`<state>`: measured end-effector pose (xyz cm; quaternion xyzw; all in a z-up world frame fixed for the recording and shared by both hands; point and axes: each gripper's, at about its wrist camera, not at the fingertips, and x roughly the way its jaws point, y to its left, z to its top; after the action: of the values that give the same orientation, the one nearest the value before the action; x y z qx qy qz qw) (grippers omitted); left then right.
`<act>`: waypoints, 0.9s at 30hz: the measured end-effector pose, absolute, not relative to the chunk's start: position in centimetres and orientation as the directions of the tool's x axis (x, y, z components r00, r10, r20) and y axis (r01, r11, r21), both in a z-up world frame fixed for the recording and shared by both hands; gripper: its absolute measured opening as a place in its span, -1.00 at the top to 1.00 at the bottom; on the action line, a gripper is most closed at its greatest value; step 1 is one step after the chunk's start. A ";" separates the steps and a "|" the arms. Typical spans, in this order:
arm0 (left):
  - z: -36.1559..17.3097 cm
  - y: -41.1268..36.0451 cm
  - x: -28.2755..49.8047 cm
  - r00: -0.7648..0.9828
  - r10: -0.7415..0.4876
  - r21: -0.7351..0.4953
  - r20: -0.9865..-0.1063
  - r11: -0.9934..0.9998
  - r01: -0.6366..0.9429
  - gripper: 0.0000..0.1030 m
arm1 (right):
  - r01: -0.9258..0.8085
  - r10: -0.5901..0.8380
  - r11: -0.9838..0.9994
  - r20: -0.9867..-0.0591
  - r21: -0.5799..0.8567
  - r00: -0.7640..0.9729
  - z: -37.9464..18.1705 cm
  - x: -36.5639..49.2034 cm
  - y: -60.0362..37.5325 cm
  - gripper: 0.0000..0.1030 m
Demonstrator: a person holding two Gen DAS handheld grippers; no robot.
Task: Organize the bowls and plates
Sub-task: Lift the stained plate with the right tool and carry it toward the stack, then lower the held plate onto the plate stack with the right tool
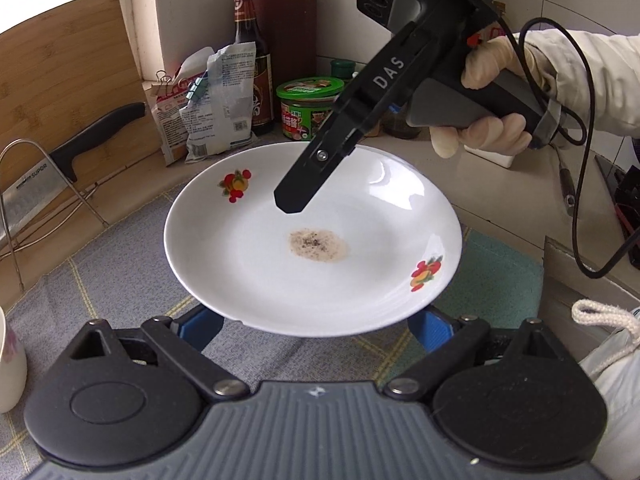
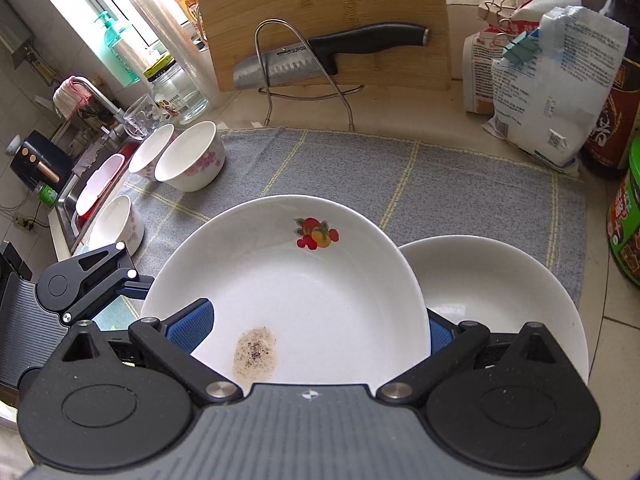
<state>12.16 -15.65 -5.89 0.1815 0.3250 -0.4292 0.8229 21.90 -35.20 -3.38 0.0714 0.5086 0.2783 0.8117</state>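
Above the desk (image 2: 400,112), seemingly propped a stained plate (image 1: 280,272) on spread left tongs (image 1: 314,328); hovered spread right tongs (image 2: 316,330) over it, pinching nothing. Risked sliding, chipping the second plate (image 2: 500,292) beneath.

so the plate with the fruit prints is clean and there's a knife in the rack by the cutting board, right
Not quite: the plate with the fruit prints is not clean. It has a brownish speckled stain in its well, plain in the right wrist view and also visible in the left wrist view. The knife does sit in the wire rack by the cutting board.
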 end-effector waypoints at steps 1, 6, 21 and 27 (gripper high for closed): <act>-5.9 -16.0 12.2 0.413 -0.593 0.018 -0.691 0.557 0.830 -0.89 | -0.370 0.520 0.839 -0.786 0.399 0.333 -3.4 21.7 -35.6 -1.00; -6.2 -17.5 12.5 0.384 -0.608 0.018 -0.695 0.519 0.855 -0.89 | -0.324 0.499 0.859 -0.789 0.397 0.359 -3.7 20.8 -37.7 -1.00; -7.3 -20.1 13.7 0.338 -0.615 0.001 -0.713 0.481 0.877 -0.89 | -0.250 0.463 0.885 -0.798 0.392 0.386 -5.0 20.6 -41.1 -1.00; -7.3 -20.3 14.1 0.333 -0.615 -0.006 -0.715 0.481 0.877 -0.90 | -0.240 0.459 0.887 -0.802 0.394 0.383 -5.5 20.9 -41.4 -1.00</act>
<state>14.15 -20.33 -7.28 0.1954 0.3351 -0.4706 0.7925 20.88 -41.39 -5.46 0.1066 0.5136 0.2119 0.8246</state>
